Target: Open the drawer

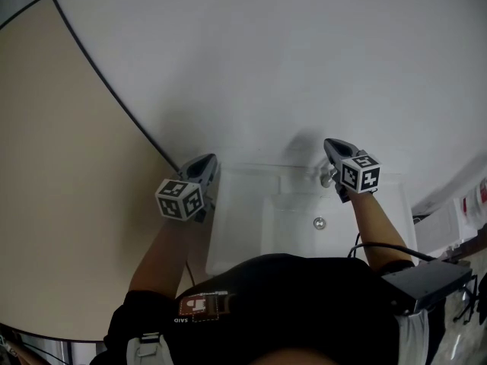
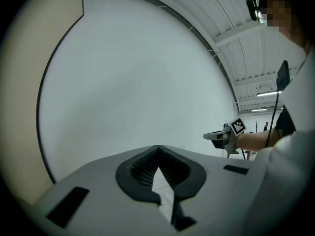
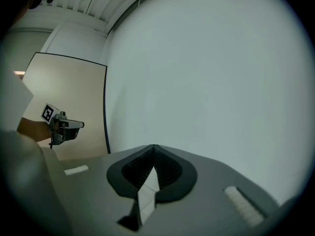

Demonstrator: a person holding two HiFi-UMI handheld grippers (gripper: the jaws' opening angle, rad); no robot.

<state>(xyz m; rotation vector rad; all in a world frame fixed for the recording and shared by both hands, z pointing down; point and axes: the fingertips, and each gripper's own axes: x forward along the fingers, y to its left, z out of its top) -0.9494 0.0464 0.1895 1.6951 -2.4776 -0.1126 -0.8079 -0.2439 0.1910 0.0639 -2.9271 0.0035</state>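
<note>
**Two hand-held grippers, both closed and empty, above a white drawer unit**

Item 1: left gripper (image 1: pixel 207 163). Held level and pointed at the white wall (image 1: pixel 304 59). In its own view the two jaws meet at the tips, with nothing between the ribbed dark pads (image 2: pixel 142 173). Its marker cube (image 1: pixel 180 198) sits at the rear, over the person's left forearm (image 1: pixel 163 253). It is seen from the side, small, in the right gripper view (image 3: pixel 78 125).

Item 2: right gripper (image 1: pixel 332 144). Tipped slightly downward toward the same wall. Its jaws are pressed together at the tips and hold nothing (image 3: pixel 153 154). Its marker cube (image 1: pixel 360 172) sits above the right forearm (image 1: pixel 378 226). It is seen from the side in the left gripper view (image 2: pixel 212 135).

Item 3: white drawer unit (image 1: pixel 236 219). It stands low against the wall, directly in front of the person's black top (image 1: pixel 289 303). It lies between and below the two grippers. A round knob (image 1: pixel 319 223) shows on a paler panel, below and just inside the right gripper. Neither gripper touches the knob. From this steep angle I cannot tell whether the drawer is pulled out or closed.

Item 4: beige panel (image 1: pixel 61 166). It has a dark edge and fills the left of the head view beside the left gripper. It appears again behind that gripper in the right gripper view (image 3: pixel 64 87).
</note>
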